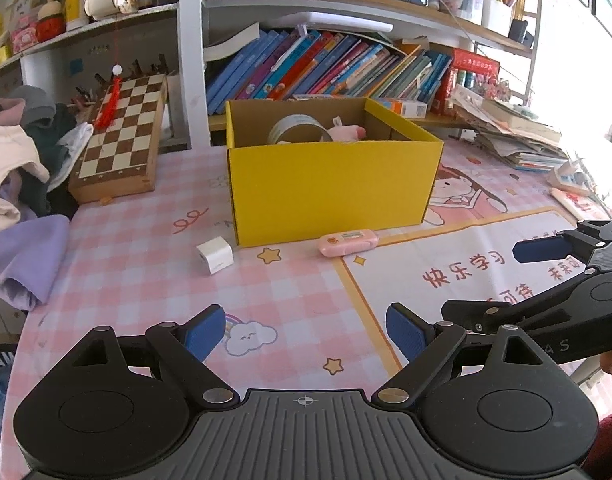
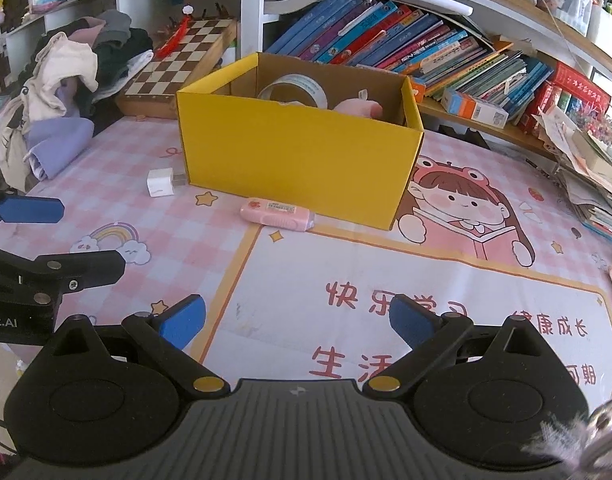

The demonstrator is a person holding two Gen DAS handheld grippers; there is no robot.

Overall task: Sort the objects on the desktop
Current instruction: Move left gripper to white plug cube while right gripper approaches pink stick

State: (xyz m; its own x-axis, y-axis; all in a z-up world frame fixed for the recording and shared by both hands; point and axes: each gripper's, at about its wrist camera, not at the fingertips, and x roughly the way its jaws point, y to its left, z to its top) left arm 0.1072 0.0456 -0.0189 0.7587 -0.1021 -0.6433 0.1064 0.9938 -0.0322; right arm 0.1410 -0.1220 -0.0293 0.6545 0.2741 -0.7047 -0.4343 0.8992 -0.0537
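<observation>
A yellow cardboard box (image 1: 330,188) (image 2: 293,160) stands open on the pink desk mat. Inside it are a roll of tape (image 1: 299,130) (image 2: 293,88) and a pink soft item (image 1: 346,133) (image 2: 358,108). A pink oblong case (image 1: 348,243) (image 2: 277,212) lies on the mat just in front of the box. A white charger cube (image 1: 214,258) (image 2: 161,182) lies at the box's front left corner. My left gripper (image 1: 306,332) is open and empty, above the mat short of both. My right gripper (image 2: 297,320) is open and empty, short of the pink case.
A chessboard case (image 1: 119,140) (image 2: 181,68) leans at the back left beside a pile of clothes (image 1: 21,168) (image 2: 61,92). Books (image 1: 326,66) (image 2: 406,44) fill the shelf behind the box. A stack of papers (image 1: 518,136) (image 2: 594,176) lies at the right.
</observation>
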